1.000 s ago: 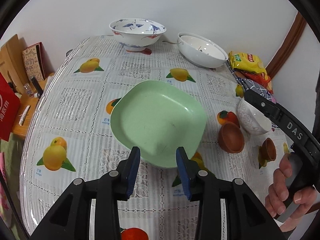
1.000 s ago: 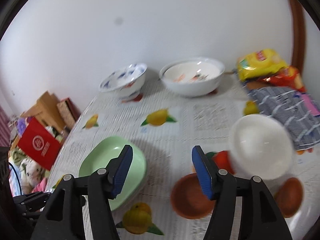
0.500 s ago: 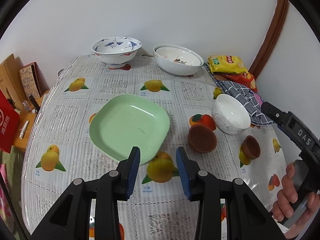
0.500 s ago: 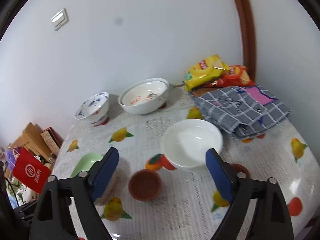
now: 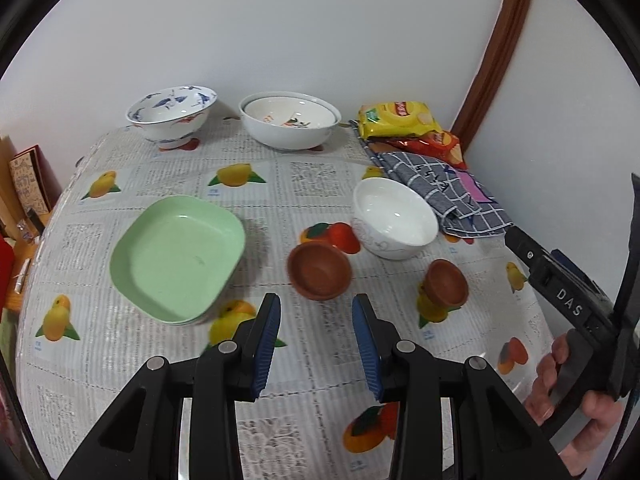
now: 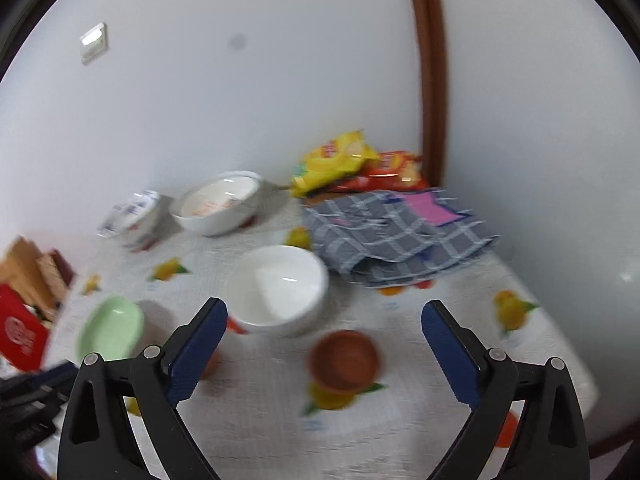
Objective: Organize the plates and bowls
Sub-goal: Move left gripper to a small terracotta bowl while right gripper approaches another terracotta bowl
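Note:
A pale green square plate (image 5: 178, 258) lies left of centre on the fruit-print tablecloth. To its right sit a brown bowl (image 5: 320, 270), a smaller brown bowl (image 5: 446, 284) and a plain white bowl (image 5: 394, 218). My left gripper (image 5: 316, 344) hovers open above the near side of the table, in line with the larger brown bowl, with nothing between its pads. My right gripper (image 6: 324, 344) is opening its jaws wide, and they hold nothing. Beyond it stand the white bowl (image 6: 278, 290) and a brown bowl (image 6: 345, 358). The right wrist view is blurred.
A blue-patterned bowl (image 5: 172, 114) and a large white bowl (image 5: 290, 120) stand at the back by the wall. Snack bags (image 5: 394, 120) and a folded checked cloth (image 5: 444, 192) fill the back right corner. A hand (image 5: 576, 396) holds the right gripper at the right edge.
Both grippers have drawn back and up from the table. The left one has left the green plate and shifted right toward the brown bowls. The right gripper's jaws have spread much wider.

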### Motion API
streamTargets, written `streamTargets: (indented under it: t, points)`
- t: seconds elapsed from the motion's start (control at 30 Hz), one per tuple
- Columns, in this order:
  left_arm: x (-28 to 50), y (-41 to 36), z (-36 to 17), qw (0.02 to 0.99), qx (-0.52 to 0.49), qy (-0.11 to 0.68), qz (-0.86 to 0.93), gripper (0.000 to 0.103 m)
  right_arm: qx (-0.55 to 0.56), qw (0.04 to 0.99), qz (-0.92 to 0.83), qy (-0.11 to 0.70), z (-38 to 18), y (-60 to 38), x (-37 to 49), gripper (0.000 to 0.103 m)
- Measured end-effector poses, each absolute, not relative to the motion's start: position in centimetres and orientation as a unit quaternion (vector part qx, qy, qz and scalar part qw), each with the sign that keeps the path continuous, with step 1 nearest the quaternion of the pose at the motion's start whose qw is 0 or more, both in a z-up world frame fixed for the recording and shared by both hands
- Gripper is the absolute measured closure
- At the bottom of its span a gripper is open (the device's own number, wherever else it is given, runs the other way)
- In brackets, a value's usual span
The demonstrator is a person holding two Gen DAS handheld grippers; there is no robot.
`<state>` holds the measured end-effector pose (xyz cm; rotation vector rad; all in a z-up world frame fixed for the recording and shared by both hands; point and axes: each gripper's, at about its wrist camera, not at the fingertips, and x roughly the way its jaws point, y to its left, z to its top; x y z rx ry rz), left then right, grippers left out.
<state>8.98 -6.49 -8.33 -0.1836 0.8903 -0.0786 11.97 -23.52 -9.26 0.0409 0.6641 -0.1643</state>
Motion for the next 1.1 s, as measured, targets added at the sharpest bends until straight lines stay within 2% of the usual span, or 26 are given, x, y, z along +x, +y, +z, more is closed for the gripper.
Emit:
streamTargets:
  t: [0.17, 0.5, 0.83, 1.1]
  points:
    - [9.7, -8.4, -8.9, 0.892, -0.096, 0.439, -0.05, 0.068, 0.053, 0.934, -0.098, 0.339, -10.0, -26.3, 11.7, 0.006]
    - [10.7, -10.7, -9.4, 0.892, -0.101, 0.438, -0.042, 0.068, 0.049, 0.928, -0.053, 0.365, -11.4, -26.5, 11.8, 0.015]
    - [10.5, -8.1, -10.6, 0.891, -0.1, 0.442, -0.01, 0.068, 0.146, 0.923, -0.079, 0.347, -12.1, -29.3, 11.1, 0.016]
    - [12.0, -6.1, -11.1, 0.883, -0.11, 0.455, -0.018, 0.068, 0.127, 0.921, -0.083, 0.358, -11.5, -29.0, 10.5, 0.016]
